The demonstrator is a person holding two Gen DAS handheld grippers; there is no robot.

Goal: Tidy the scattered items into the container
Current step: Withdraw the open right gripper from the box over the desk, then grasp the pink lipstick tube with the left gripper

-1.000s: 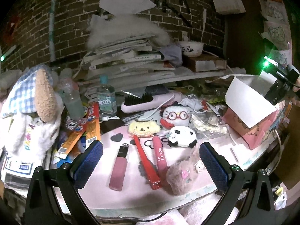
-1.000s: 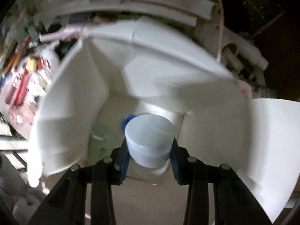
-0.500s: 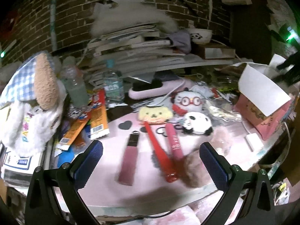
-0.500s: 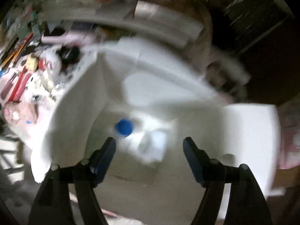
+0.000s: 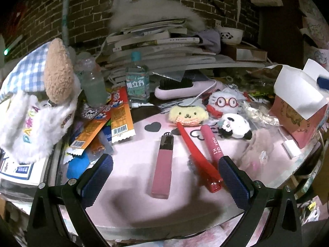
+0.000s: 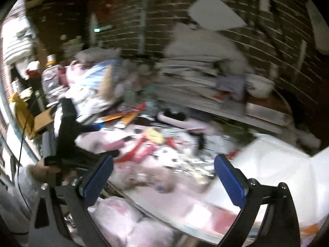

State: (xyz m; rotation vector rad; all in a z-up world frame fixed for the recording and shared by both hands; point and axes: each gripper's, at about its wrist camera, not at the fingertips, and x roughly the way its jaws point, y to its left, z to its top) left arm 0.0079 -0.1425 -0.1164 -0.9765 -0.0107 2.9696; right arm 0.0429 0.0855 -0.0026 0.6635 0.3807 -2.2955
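Two spread, empty grippers: your left gripper (image 5: 163, 177) frames the pink tube (image 5: 162, 166); the box (image 5: 298, 111) stands far right, contents hidden.

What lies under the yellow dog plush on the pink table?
The red hair clip runs under the yellow dog plush; its far tip is covered. Whatever else lies beneath is hidden.

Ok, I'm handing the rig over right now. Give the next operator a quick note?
Left gripper: open, empty, poised over the pink lip gloss tube on the pink table.
Right gripper: open, empty; its view is motion-blurred.
Container: the pink box with white flaps, at the table's right edge.
Done: contents of the box can't be seen from here.
Left: gloss tube, red hair clip, pink tube, yellow dog plush, panda plush, glasses plush.
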